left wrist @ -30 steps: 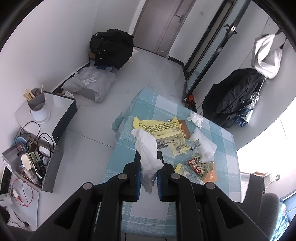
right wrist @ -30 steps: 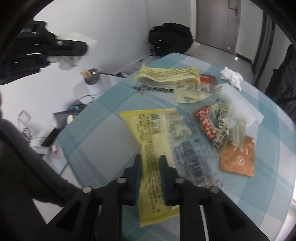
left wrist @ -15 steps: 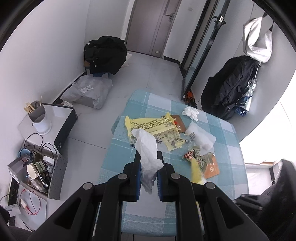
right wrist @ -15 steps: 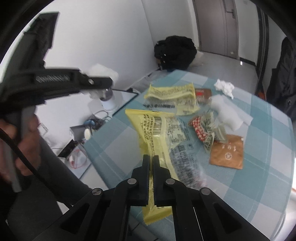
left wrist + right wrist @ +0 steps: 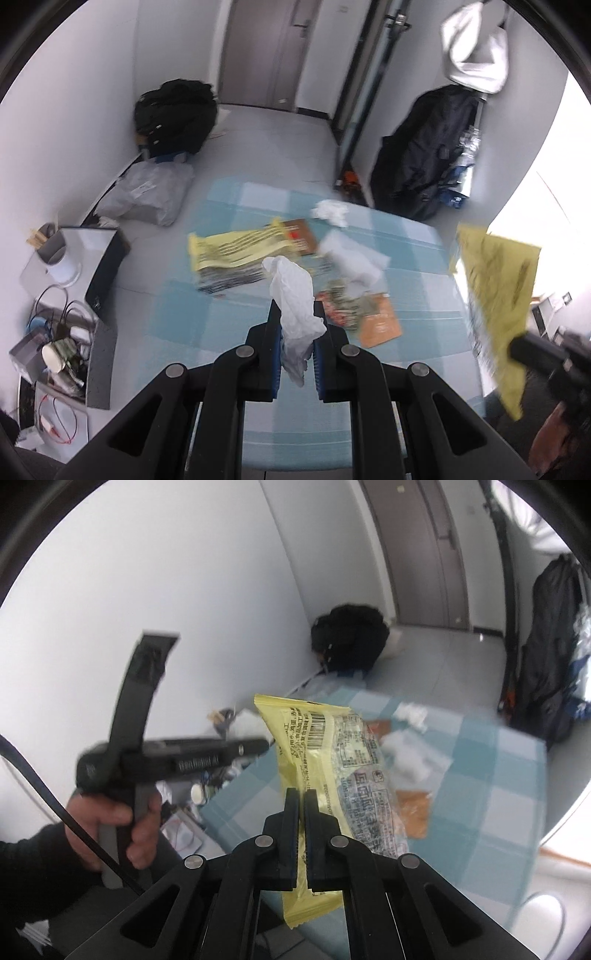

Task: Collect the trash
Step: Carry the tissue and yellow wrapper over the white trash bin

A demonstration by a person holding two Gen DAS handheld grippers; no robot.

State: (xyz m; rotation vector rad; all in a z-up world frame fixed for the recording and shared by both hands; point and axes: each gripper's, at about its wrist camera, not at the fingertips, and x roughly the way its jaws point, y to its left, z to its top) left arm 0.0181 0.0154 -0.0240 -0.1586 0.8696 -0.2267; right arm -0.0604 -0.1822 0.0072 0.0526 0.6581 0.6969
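yellow wrapper [image 5: 325, 760] — barcode, unreadable print

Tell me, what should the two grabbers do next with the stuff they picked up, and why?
Probably carry both pieces away to wherever the trash goes; no bin shows here. The left gripper is shut on a crumpled white tissue, and the right gripper pinches a yellow wrapper lifted clear of the checked table. Both are full, so the remaining litter must wait.
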